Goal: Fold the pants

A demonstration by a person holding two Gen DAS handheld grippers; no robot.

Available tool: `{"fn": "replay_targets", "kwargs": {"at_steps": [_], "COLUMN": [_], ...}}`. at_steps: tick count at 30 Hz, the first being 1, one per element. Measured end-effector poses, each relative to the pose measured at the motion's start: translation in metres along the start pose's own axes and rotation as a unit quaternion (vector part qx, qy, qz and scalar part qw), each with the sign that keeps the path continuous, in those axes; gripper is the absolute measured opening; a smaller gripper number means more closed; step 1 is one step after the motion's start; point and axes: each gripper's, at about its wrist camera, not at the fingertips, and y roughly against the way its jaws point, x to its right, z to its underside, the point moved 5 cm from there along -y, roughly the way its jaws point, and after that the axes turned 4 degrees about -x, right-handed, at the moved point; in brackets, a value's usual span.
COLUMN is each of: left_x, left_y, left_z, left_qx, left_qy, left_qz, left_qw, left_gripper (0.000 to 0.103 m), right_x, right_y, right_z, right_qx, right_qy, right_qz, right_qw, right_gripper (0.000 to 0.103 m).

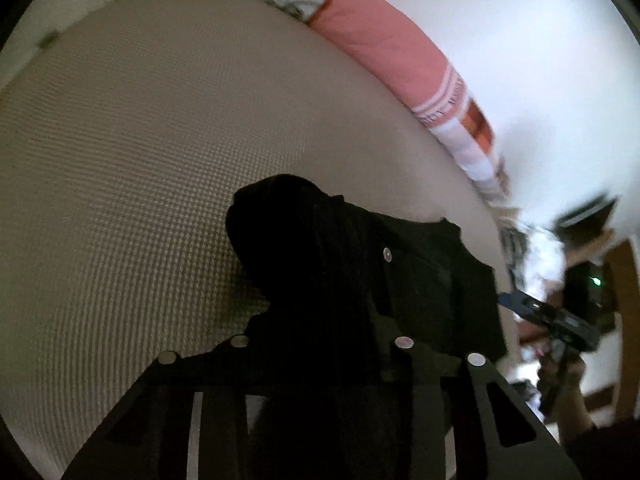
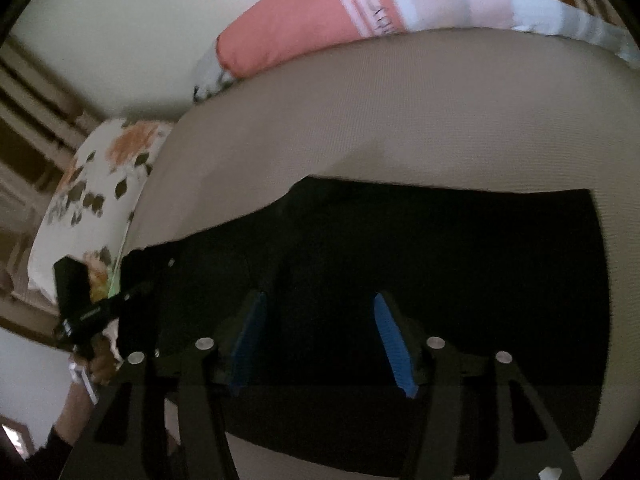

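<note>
Left tool (image 1: 320, 280) pinching bunched black pants (image 2: 440, 260); right tool (image 2: 320, 336) spread, empty above.

Bare beige mattress (image 1: 140, 140) beyond black pants (image 2: 440, 260), pink pillow (image 1: 384, 48) behind.

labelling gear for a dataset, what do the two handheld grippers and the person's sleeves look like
Both are black frames with slotted cutouts and round silver bolt heads. The right gripper has ribbed blue pads on its fingers, and a small green light glows on its body. The left gripper is black too. A dark sleeve covers the left arm.
</note>
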Motion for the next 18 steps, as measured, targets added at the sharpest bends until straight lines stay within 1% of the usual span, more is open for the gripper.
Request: {"fn": "replay_targets", "kwargs": {"at_steps": [1, 2, 3, 5, 6, 10, 12, 14, 17, 18], "left_x": [0.005, 0.013, 0.017, 0.029, 0.039, 0.086, 0.111, 0.14, 0.181, 0.195], "left_y": [0.004, 0.01, 0.016, 0.026, 0.03, 0.033, 0.03, 0.021, 0.003, -0.006], "left_z": [0.001, 0.001, 0.002, 0.002, 0.002, 0.002, 0.001, -0.002, -0.006, -0.007], "left_qx": [0.008, 0.017, 0.021, 0.025, 0.025, 0.028, 0.025, 0.02, 0.016, 0.013], "left_qy": [0.001, 0.007, 0.015, 0.039, 0.048, 0.043, 0.048, 0.047, 0.031, 0.025], "left_qz": [-0.005, 0.0, 0.012, 0.041, 0.044, 0.019, 0.028, 0.031, 0.033, 0.04], "left_qw": [1.0, 0.9998, 0.9996, 0.9981, 0.9976, 0.9985, 0.9981, 0.9982, 0.9988, 0.9988], "left_gripper": [0.028, 0.023, 0.019, 0.014, 0.013, 0.012, 0.011, 0.011, 0.011, 0.011], "right_x": [0.007, 0.01, 0.017, 0.029, 0.037, 0.066, 0.076, 0.088, 0.103, 0.108], "right_y": [0.006, 0.01, 0.017, 0.028, 0.034, 0.057, 0.066, 0.075, 0.087, 0.09], "right_z": [0.001, 0.001, 0.002, 0.004, 0.005, 0.01, 0.013, 0.016, 0.023, 0.024], "right_qx": [0.012, 0.017, 0.027, 0.041, 0.05, 0.085, 0.099, 0.11, 0.128, 0.134], "right_qy": [-0.002, -0.004, -0.006, -0.009, -0.013, -0.041, -0.053, -0.063, -0.081, -0.089], "right_qz": [0.002, 0.004, 0.005, 0.006, 0.006, 0.001, 0.002, 0.015, 0.028, 0.033], "right_qw": [1.0, 1.0, 1.0, 0.999, 0.999, 0.996, 0.994, 0.992, 0.988, 0.986], "right_gripper": [0.058, 0.058, 0.058, 0.058, 0.058, 0.059, 0.059, 0.059, 0.059, 0.059]}}
